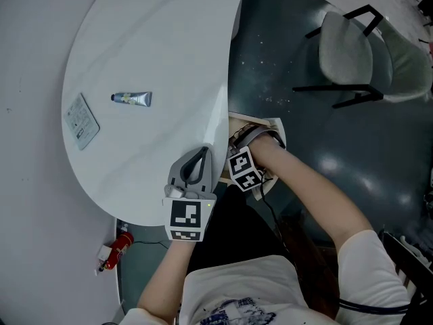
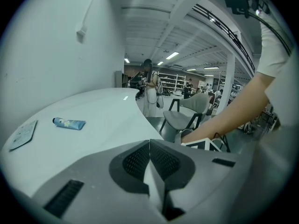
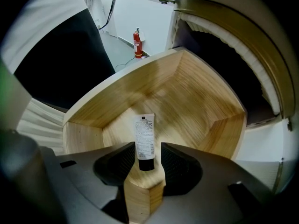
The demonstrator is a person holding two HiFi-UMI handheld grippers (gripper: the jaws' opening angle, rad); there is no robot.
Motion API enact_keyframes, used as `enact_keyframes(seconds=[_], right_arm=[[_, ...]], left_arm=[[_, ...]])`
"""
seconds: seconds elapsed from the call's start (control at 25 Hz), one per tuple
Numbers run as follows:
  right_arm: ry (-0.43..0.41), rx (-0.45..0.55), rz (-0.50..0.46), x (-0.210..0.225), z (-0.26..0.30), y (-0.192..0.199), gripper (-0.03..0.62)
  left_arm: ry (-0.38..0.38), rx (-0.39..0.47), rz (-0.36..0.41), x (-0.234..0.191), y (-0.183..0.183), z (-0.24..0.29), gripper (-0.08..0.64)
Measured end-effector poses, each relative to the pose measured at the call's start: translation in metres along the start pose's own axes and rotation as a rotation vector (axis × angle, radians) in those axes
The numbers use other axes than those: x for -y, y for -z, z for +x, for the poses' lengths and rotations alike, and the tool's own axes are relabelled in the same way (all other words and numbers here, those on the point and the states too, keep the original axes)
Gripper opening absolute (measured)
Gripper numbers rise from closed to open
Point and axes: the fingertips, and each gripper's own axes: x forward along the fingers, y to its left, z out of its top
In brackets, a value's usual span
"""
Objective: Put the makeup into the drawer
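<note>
A white tube with a black cap [image 3: 144, 141] lies flat on the floor of the open wooden drawer [image 3: 201, 101]. My right gripper [image 3: 148, 153] points straight down over it, jaws open, the tube between them with a gap at the right pad. In the head view the drawer [image 1: 276, 124] juts out from under the table edge, with the right gripper's marker cube [image 1: 245, 170] above it. A blue tube [image 1: 132, 99] [image 2: 68, 123] lies on the white table [image 1: 155, 46]. My left gripper [image 1: 200, 152] [image 2: 149, 142] rests at the table's near edge, shut and empty.
A flat pale sachet [image 1: 81, 120] [image 2: 22, 135] lies near the table's left rim. A red fire extinguisher [image 1: 119, 247] [image 3: 137, 44] stands on the floor by the wall. Grey chairs [image 1: 346, 49] stand on the dark floor to the right.
</note>
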Motion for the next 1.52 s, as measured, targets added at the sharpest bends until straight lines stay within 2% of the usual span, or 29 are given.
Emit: enact_keyframes(seconds=[0.4, 0.52, 0.8, 1.2, 1.32, 1.52], right_arm=[[0.038, -0.01, 0.038, 0.001, -0.03, -0.002, 0.179], [0.076, 0.012, 0.08, 0.005, -0.047, -0.007, 0.179], [0.104, 0.075, 0.317, -0.004, -0.098, -0.012, 0.179], [0.251, 0.072, 0.516, 0.012, -0.19, -0.033, 0.179], [0.34, 0.137, 0.654, 0.025, -0.225, -0.043, 0.179], [0.492, 0.359, 0.945, 0.048, -0.291, -0.077, 0.179]], left_arm=[[0.014, 0.014, 0.022, 0.003, -0.005, -0.019, 0.04], [0.012, 0.018, 0.028, -0.001, -0.007, -0.03, 0.04], [0.024, 0.074, 0.036, -0.011, -0.028, -0.056, 0.04], [0.052, 0.117, 0.112, -0.03, -0.049, -0.125, 0.04], [0.053, 0.137, 0.131, -0.042, -0.058, -0.147, 0.04], [0.045, 0.187, 0.154, -0.065, -0.075, -0.189, 0.04]])
